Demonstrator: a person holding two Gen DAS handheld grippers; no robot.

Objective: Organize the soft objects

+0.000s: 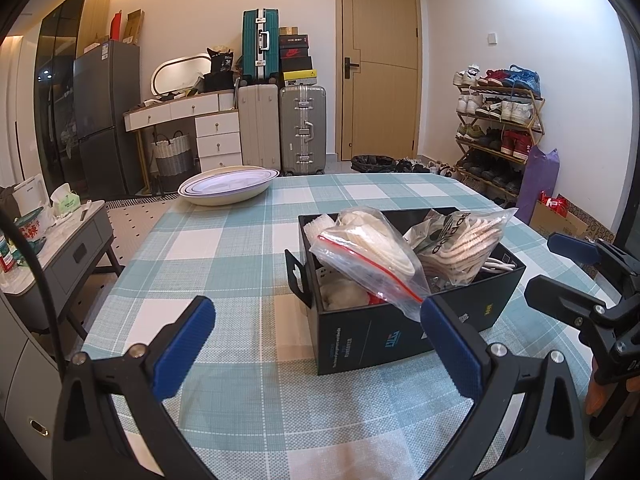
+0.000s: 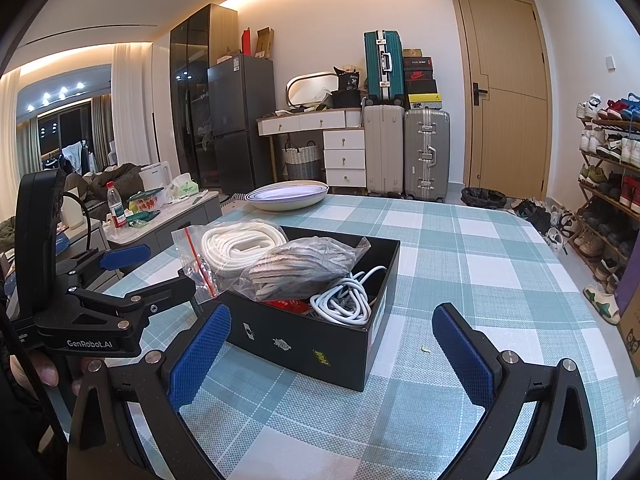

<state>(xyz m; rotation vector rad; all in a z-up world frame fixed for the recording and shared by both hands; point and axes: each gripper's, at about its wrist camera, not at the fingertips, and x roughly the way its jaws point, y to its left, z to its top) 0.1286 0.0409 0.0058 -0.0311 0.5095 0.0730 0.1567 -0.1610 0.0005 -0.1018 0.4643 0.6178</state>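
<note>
Both my left gripper [image 1: 316, 344] and right gripper [image 2: 332, 352] stand wide, empty. I would pinch the zip bag [image 1: 368, 256] by its plastic, probably loose, above the black box [image 2: 320, 340].

Box [image 2: 320, 344] mid-table [image 2: 460, 240], two bags [image 2: 304, 266] and cable [image 2: 344, 300] inside; plate [image 2: 288, 196] behind at far edge

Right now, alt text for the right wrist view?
A black box stuffed with bagged white rope, a bag of tan cord and loose white cable sits on a teal checked tablecloth, framed by the open right tongs. The left tongs hover at its left, a white dish behind.
</note>
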